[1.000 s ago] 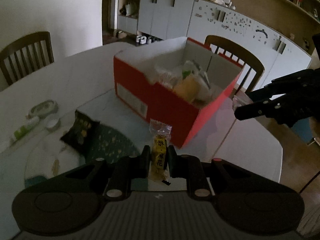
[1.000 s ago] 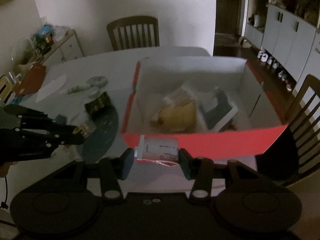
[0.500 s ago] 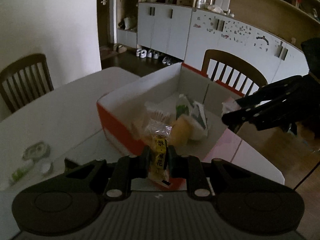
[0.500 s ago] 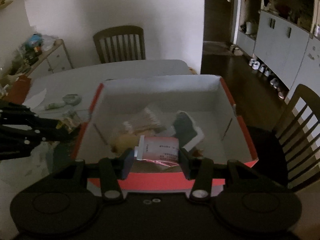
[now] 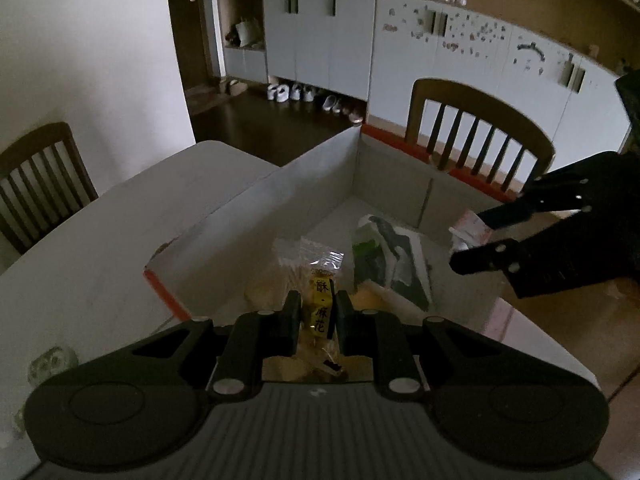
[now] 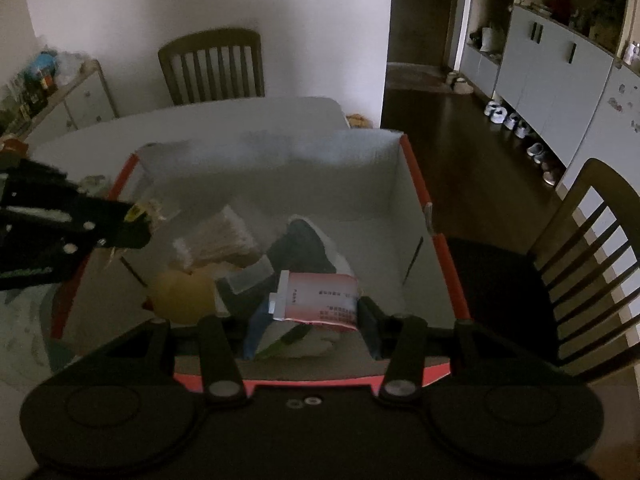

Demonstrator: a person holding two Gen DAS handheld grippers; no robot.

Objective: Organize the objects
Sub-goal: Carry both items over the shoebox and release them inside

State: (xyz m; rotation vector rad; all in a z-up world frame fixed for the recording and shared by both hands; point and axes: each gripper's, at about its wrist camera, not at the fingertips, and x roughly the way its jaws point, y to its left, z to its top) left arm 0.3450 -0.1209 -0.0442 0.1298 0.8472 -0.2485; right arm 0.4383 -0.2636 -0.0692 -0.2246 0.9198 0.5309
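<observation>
My left gripper (image 5: pixel 317 312) is shut on a yellow snack packet (image 5: pixel 322 312) with black characters and holds it over the near corner of the red cardboard box (image 5: pixel 256 204). My right gripper (image 6: pixel 316 316) is shut on a pink-and-white sachet (image 6: pixel 320 295) and holds it over the box (image 6: pixel 416 172) from the other side. Inside the box lie a clear bag of thin sticks (image 6: pixel 216 238), a yellow round item (image 6: pixel 182 296) and a dark green-and-white packet (image 5: pixel 390 258). Each gripper shows in the other's view: the right one (image 5: pixel 480 246), the left one (image 6: pixel 138 222).
The box stands on a white table (image 5: pixel 120 240). Wooden chairs stand at the table's far side (image 6: pixel 212 66), right side (image 6: pixel 588 248) and left (image 5: pixel 36 176). A small round item (image 5: pixel 52 362) lies on the table at my left. Cabinets line the far wall.
Both grippers have moved forward with their packets, from in front of the box walls to over the box's inside. The grips have not changed.
</observation>
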